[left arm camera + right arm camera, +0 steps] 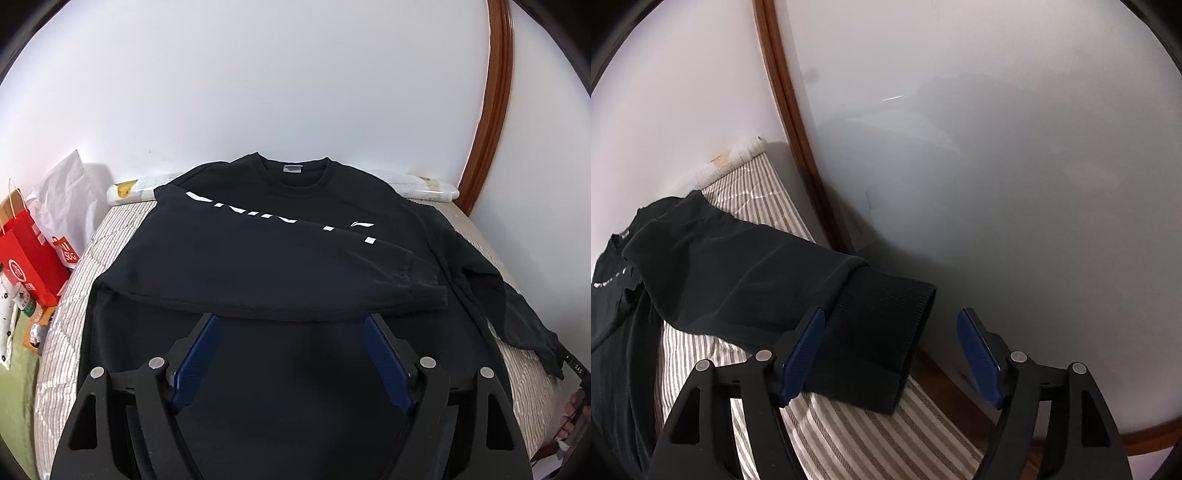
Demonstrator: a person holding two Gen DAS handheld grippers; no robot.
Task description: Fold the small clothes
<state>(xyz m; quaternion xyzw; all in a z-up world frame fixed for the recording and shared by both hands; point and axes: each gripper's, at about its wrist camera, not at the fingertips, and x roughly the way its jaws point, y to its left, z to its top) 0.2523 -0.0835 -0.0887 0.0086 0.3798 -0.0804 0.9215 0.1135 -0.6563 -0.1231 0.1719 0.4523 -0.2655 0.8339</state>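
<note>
One sleeve [280, 258] is lying folded; the right gripper [890, 354], jaws wide and empty, is straddling the other cuff [882, 332] — pinch squarely. The left gripper [291, 354] is hovering open, empty.

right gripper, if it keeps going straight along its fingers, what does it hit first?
Most likely the ribbed cuff of the black sweatshirt's sleeve, lying between the open right gripper fingers, with the striped bedding under it. Depth is hard to judge.
</note>
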